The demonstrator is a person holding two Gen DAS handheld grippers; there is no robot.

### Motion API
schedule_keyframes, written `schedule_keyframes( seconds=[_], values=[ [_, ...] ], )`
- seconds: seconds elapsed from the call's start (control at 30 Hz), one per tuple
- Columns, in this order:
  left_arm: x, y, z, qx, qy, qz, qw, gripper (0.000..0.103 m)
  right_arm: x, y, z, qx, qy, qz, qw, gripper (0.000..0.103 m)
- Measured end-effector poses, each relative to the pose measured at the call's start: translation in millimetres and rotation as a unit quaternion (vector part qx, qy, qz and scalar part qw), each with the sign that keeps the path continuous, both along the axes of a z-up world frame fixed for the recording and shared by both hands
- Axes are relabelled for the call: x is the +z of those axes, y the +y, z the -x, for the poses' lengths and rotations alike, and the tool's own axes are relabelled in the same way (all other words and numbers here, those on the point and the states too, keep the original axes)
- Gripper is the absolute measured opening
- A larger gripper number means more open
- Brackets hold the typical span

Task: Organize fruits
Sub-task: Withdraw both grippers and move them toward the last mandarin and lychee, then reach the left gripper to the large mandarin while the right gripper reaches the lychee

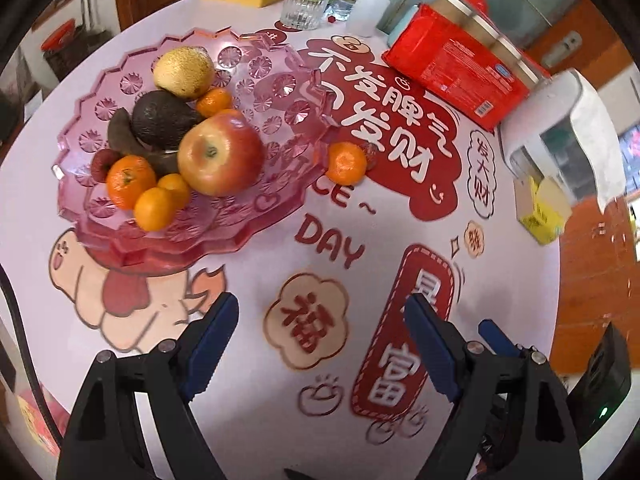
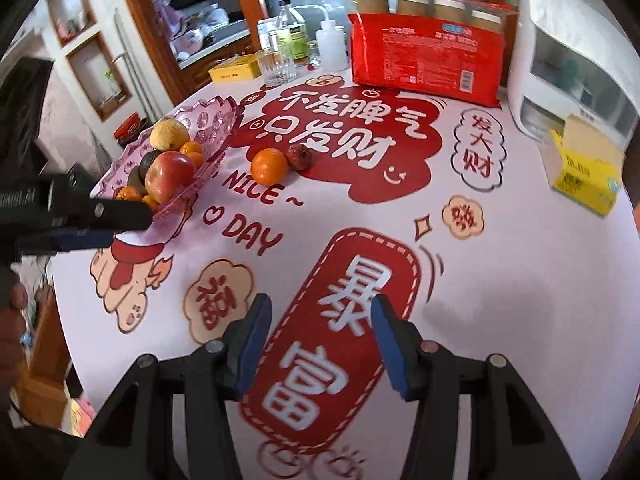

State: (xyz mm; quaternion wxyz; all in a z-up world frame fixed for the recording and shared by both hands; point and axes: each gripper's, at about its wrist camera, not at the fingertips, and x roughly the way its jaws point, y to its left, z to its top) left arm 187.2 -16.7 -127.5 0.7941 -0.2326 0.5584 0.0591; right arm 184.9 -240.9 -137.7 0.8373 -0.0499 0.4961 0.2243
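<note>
Both wrist cameras look steeply down, sharing the fruit plate (image 1: 280, 208) and tablecloth (image 2: 500, 280).

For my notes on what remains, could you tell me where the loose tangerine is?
The loose tangerine lies on the tablecloth right of the pink fruit tray, beside a small dark-red fruit.
</note>
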Motion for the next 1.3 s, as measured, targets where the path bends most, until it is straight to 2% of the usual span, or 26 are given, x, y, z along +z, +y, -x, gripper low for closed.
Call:
schedule_keyframes(
  seconds=[0.23, 0.47, 0.67, 0.77, 1.0, 1.17, 1.3],
  values=[
    [-7, -12, -33, 0.052, 0.005, 0.005, 0.9986, 0.084, -3, -6, -34, 0.057, -0.035, 0.019, 0.998, 0.052],
    [-21, -14, -60, 0.112, 0.006, 0.014, 0.9936, 0.084, -2, -6, -69, 0.096, -0.066, 0.017, 0.993, 0.052],
    [-33, -14, -77, 0.158, -0.011, 0.026, 0.9871, 0.084, -1, -1, -101, 0.149, -0.114, 0.030, 0.982, 0.052],
    [-38, -19, -83, 0.173, -0.026, 0.017, 0.9845, 0.083, -2, 4, -118, 0.175, -0.130, 0.023, 0.976, 0.052],
    [-53, -14, -94, 0.245, -0.043, 0.038, 0.9679, 0.078, -14, 25, -142, 0.248, -0.143, 0.004, 0.958, 0.053],
    [-67, -9, -101, 0.298, -0.050, 0.057, 0.9516, 0.072, -35, 44, -148, 0.294, -0.143, -0.004, 0.945, 0.053],
    [-77, -6, -107, 0.317, -0.049, 0.065, 0.9450, 0.072, -50, 55, -151, 0.300, -0.137, 0.004, 0.944, 0.053]
  ],
)
